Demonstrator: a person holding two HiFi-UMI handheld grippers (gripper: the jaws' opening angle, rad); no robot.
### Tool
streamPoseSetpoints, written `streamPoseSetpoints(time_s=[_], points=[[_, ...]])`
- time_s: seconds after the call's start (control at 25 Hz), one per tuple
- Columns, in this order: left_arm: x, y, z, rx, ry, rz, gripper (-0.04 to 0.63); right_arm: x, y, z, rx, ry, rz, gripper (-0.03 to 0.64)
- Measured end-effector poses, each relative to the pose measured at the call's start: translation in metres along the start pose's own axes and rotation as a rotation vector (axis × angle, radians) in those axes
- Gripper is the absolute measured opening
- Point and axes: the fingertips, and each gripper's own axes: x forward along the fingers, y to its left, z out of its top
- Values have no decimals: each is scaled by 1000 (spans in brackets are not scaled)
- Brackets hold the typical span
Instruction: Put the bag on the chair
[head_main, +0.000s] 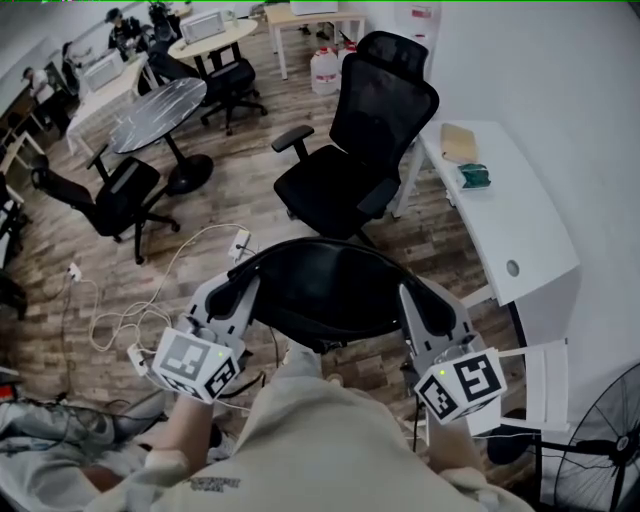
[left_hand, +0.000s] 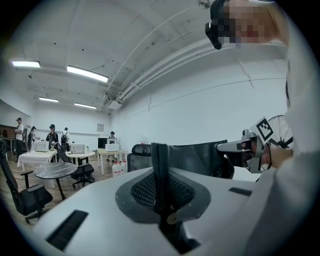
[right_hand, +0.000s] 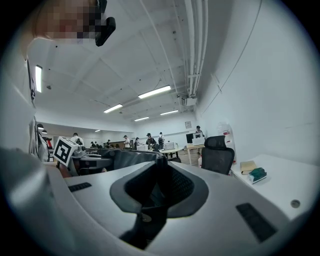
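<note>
A black bag (head_main: 325, 290) hangs stretched between my two grippers, above the wooden floor and just in front of a black mesh office chair (head_main: 350, 175). At the bag's left end my left gripper (head_main: 245, 288) is shut on a black strap (left_hand: 160, 170) that runs upright between its jaws. My right gripper (head_main: 412, 300) is shut on the bag's right end, with dark fabric (right_hand: 159, 187) pinched between its jaws. The bag's body (left_hand: 200, 157) shows past the left jaws, and the chair (right_hand: 220, 152) stands beyond the right ones. The chair's seat is bare.
A white desk (head_main: 510, 210) with a tan book and a green object stands right of the chair. A round dark table (head_main: 160, 110) and another black chair (head_main: 115, 195) are at the left. White cables (head_main: 120, 320) lie on the floor. A fan (head_main: 600, 460) is at bottom right.
</note>
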Motion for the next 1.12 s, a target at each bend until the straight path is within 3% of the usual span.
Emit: streamPoseSetpoints(time_s=[0.64, 1.12], points=[[55, 45, -11, -41, 2, -30, 38, 61, -30, -7, 5, 36, -20, 71], [157, 148, -2, -74, 13, -69, 39, 197, -82, 5, 22, 79, -40, 69]])
